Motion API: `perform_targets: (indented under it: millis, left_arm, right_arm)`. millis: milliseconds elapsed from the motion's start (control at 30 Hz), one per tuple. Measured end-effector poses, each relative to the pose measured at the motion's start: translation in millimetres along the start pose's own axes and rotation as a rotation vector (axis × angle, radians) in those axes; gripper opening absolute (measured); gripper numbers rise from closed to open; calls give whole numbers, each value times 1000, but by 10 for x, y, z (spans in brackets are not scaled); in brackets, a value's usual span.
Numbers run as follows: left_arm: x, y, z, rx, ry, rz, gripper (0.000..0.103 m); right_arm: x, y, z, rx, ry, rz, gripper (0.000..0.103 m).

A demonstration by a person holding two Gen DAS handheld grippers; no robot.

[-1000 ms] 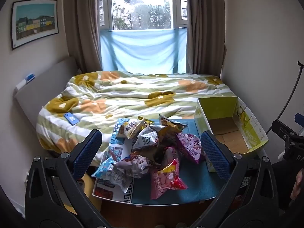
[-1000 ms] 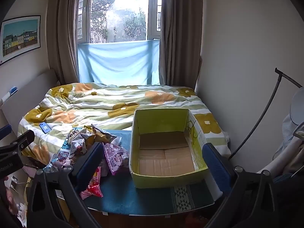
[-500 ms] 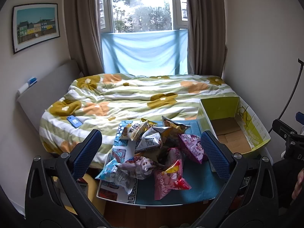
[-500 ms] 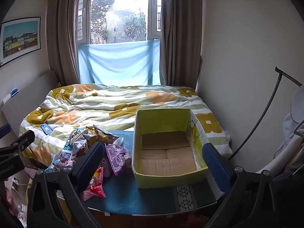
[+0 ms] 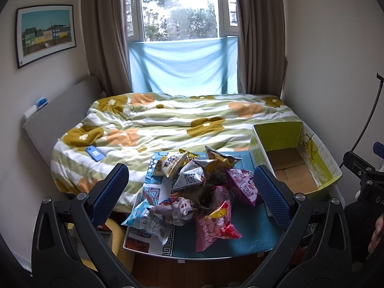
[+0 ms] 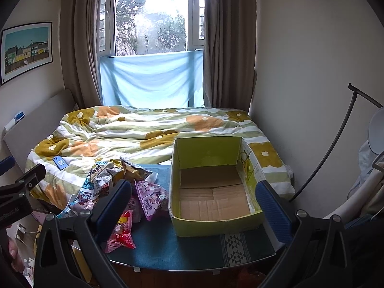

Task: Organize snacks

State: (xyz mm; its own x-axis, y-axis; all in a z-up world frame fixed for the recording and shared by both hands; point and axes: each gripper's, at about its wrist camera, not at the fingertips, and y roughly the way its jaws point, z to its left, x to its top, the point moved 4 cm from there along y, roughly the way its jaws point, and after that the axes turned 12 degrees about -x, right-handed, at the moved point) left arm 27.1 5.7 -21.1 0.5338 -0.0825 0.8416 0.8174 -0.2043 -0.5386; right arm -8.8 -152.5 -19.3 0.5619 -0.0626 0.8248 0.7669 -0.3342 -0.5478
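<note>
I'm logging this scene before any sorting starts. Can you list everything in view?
snack bags: about ten, mixed colours (pink, purple, silver, blue, gold), heaped on the table left of the box
cardboard box: one, yellow-green, open, empty, on the table's right side
table: one, teal cloth cover, at the bed's foot
bed: one, striped floral duvet
phone: one, blue, on the duvet
picture: one, framed, left wall
window: one, brown curtains, light blue sheet below
left claw: open, above the heap
right claw: open, facing the box
</note>
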Motion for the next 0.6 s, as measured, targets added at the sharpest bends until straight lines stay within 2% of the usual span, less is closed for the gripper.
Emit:
perform_targets:
  millis: [600]
  left_arm:
    - [23, -22, -9, 9, -4, 7, 102]
  right_arm:
    - [3, 5, -27, 14, 2, -4, 103]
